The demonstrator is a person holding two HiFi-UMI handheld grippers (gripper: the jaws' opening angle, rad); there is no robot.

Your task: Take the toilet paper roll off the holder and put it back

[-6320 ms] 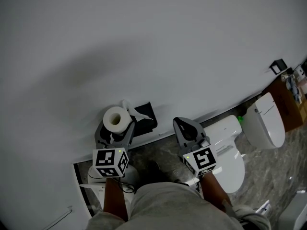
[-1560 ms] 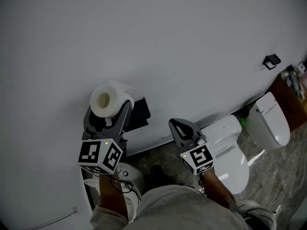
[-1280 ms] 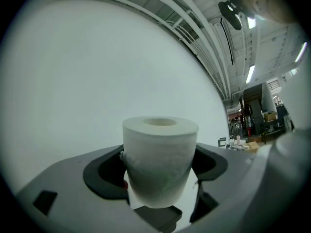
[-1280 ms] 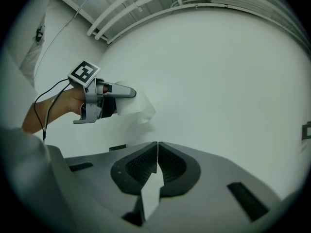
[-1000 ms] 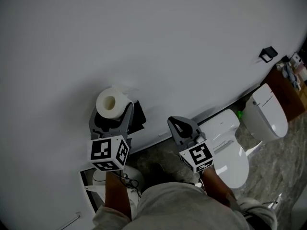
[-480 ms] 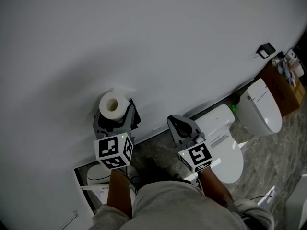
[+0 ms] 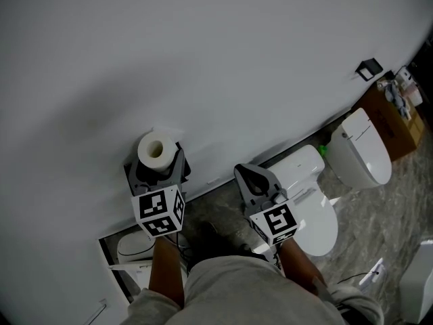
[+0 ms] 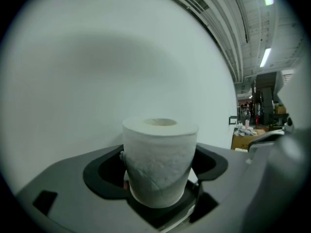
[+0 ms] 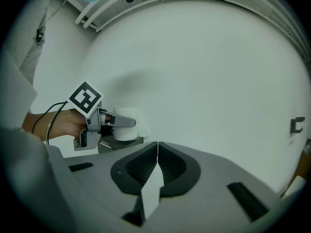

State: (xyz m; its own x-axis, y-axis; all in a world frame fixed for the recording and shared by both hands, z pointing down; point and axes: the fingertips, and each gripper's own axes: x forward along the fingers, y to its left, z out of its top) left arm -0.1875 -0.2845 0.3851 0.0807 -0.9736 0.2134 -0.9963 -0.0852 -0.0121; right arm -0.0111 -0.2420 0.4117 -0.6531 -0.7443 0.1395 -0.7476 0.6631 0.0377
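**Head view.** The toilet paper roll (image 7: 155,150) is shown core-up, clamped in the left tool (image 7: 157,168) and held close to the wall (image 7: 216,59). The right tool (image 7: 247,176) is held apart from it, above the toilet (image 7: 308,198). The holder cannot be made out behind the left tool.

**Left gripper view.** The roll (image 8: 159,164) stands upright with both jaws closed on its lower half. Only bare wall is seen behind it.

**Right gripper view.** The jaws are pressed together with nothing between them. The left tool (image 9: 121,124) and the roll (image 9: 129,130) are seen beside the wall.

**Progress.** The roll is judged to be at or near its place. Seating it on the holder cannot be confirmed, and it has not yet been released.
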